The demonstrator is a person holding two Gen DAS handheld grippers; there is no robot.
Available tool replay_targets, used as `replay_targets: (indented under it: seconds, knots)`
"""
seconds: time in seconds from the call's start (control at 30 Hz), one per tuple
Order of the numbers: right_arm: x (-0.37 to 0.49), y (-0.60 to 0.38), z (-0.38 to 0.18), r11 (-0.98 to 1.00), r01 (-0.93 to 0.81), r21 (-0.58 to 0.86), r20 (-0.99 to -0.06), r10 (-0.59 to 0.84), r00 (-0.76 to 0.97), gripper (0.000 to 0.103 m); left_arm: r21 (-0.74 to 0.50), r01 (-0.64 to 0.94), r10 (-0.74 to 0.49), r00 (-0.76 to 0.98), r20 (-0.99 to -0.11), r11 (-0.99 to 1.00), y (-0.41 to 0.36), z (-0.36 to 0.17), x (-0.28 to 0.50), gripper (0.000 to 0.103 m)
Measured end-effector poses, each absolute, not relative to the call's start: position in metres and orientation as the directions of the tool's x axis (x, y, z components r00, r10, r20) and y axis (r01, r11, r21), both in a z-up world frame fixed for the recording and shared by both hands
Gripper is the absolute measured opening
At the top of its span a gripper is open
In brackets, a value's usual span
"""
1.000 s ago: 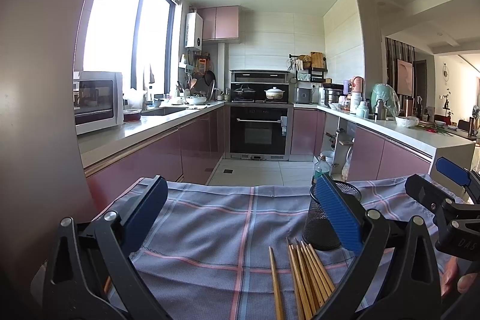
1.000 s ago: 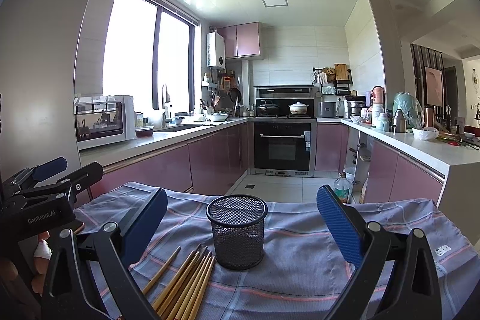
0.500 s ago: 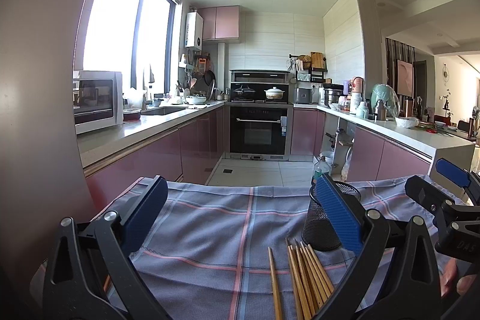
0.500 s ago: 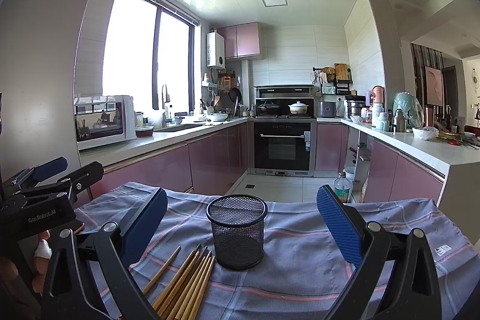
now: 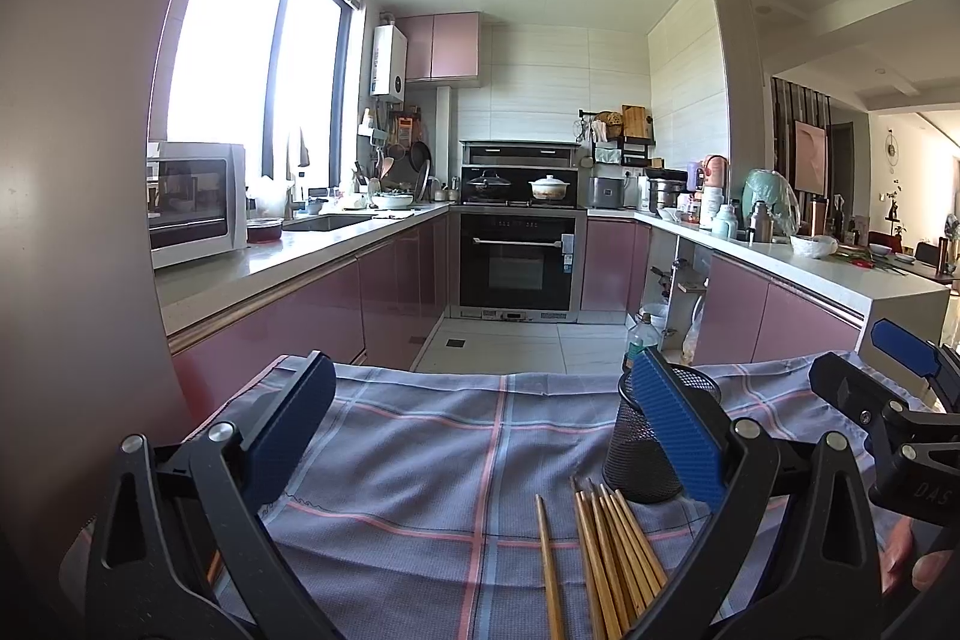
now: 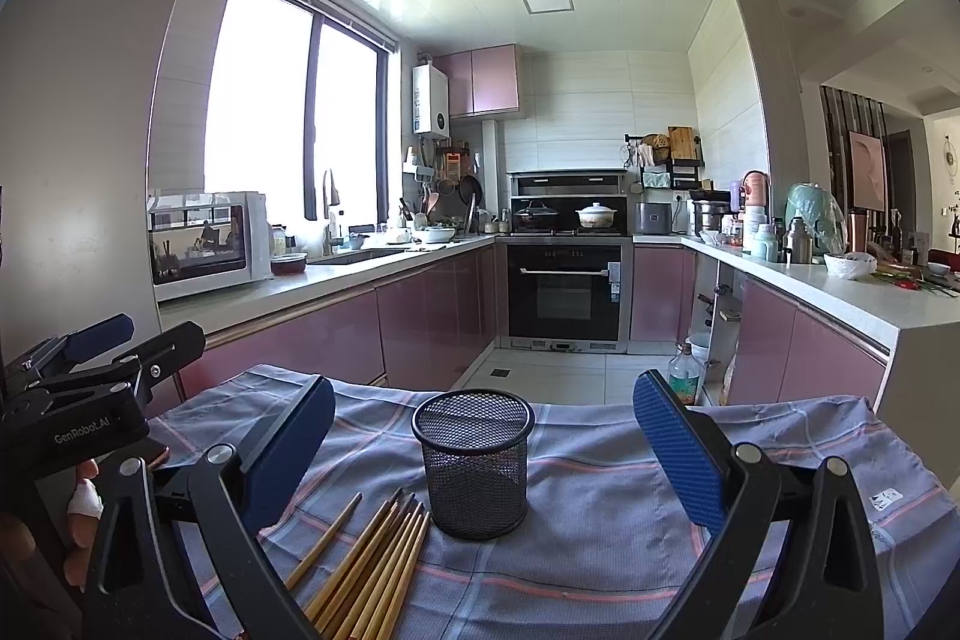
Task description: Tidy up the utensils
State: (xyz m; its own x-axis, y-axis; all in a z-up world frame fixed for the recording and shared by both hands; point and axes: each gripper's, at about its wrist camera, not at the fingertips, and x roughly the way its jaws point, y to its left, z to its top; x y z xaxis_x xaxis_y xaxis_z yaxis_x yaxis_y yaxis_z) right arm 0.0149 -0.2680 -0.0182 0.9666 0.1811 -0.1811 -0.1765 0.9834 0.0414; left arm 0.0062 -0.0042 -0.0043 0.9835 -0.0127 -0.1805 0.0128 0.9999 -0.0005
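— Just left of the mesh cup (image 6: 473, 466), on the checked cloth (image 6: 600, 466): a bundle of chopsticks (image 6: 384, 550), one stray lying a little further left of the cup.
— And the claws?
— Left gripper (image 5: 480, 436) spread wide, empty. Right gripper (image 6: 480, 454) the same, framing the cup.
— Handling?
— Probably light, stiff, smooth, so likely to roll or slip. Best pinched across the middle, a few at a time; cup looks light enough to tip.

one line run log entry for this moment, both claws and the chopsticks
left claw open | right claw open | chopsticks loose on cloth beside mesh cup | cup upright, holds no chopsticks
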Motion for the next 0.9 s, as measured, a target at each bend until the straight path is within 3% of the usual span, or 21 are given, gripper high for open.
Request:
replay_targets:
  seconds: [0.9]
  knots:
    - [0.0151, -0.2690, -0.0184, 0.982, -0.181, 0.048, -0.178, 0.187, 0.966, 0.096, -0.002, 0.014, -0.014, 0.984, -0.180, 1.000, -0.0038, -0.0044, 0.0058, 0.097]
